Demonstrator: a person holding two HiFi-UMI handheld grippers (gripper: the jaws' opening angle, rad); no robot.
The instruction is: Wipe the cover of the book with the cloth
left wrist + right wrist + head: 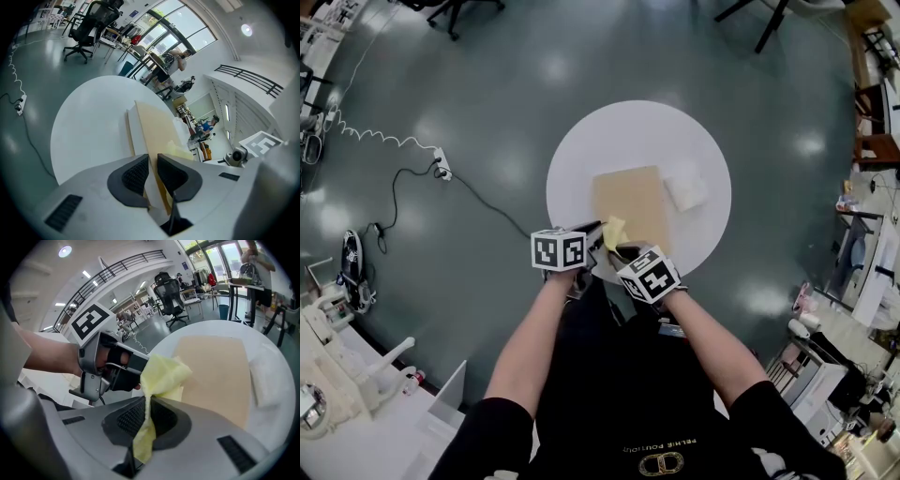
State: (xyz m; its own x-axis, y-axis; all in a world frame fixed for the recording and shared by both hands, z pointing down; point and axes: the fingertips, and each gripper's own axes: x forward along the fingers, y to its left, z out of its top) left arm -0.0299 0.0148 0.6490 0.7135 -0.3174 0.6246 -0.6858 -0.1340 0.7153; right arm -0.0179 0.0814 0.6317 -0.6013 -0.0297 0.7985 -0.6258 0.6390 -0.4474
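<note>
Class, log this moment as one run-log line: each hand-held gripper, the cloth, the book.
left hand-held gripper: shut on book edge | right hand-held gripper: shut on yellow cloth | cloth position: book's near edge

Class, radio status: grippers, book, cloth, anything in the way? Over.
Left gripper shut on book, near edge. Right gripper shut on yellow cloth. White wad beside book, off cover.

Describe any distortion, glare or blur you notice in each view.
Head view: fisheye curves the room; lamp glare spots the floor. Left gripper view: windows overexposed, dark corners, book stretched. Right gripper view: cloth sharp, background bent.
</note>
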